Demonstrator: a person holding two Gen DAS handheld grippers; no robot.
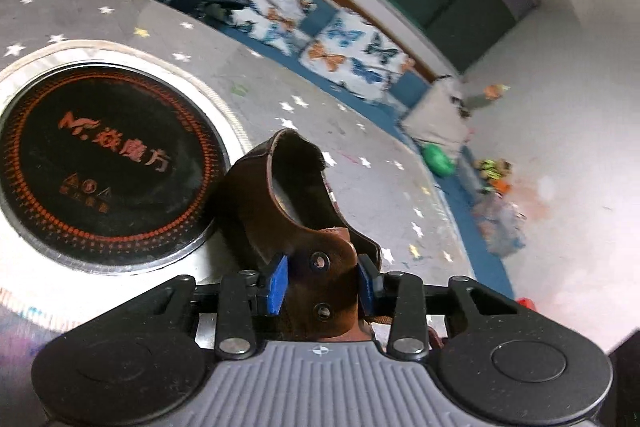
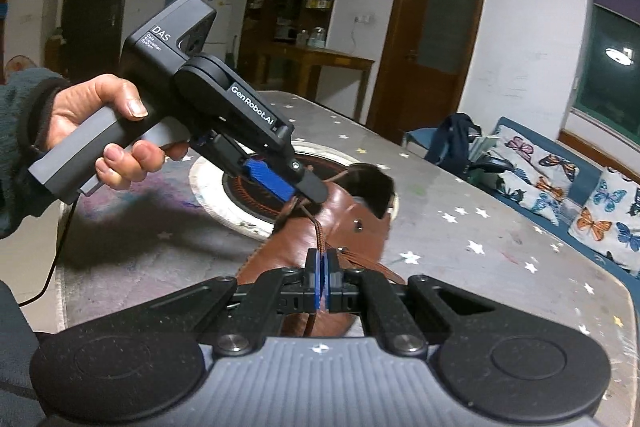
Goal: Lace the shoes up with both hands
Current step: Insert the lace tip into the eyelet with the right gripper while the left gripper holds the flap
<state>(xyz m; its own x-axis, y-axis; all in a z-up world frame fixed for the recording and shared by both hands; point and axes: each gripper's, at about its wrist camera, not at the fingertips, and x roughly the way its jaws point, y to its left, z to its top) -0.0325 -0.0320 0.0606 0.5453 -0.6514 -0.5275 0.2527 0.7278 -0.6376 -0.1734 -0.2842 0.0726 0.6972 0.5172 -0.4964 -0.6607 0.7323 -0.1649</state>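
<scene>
Table (image 2: 500, 247), grey cover with small white stars, filling most of both views. Sofa (image 1: 360, 59), blue with butterfly cushions, behind the table's far edge. Round black hob plate (image 1: 100, 163) with orange lettering, set into the table, just beside the shoe. Shoe (image 2: 336, 227), brown leather, on the table near its middle, opening facing away from the cameras. Left gripper (image 1: 322, 285), held in a hand (image 2: 104, 127), its blue pads clamped on the shoe's eyelet flap. Right gripper (image 2: 321, 281), jaws pressed together on the brown lace (image 2: 318, 233), which runs up to the shoe's top.
</scene>
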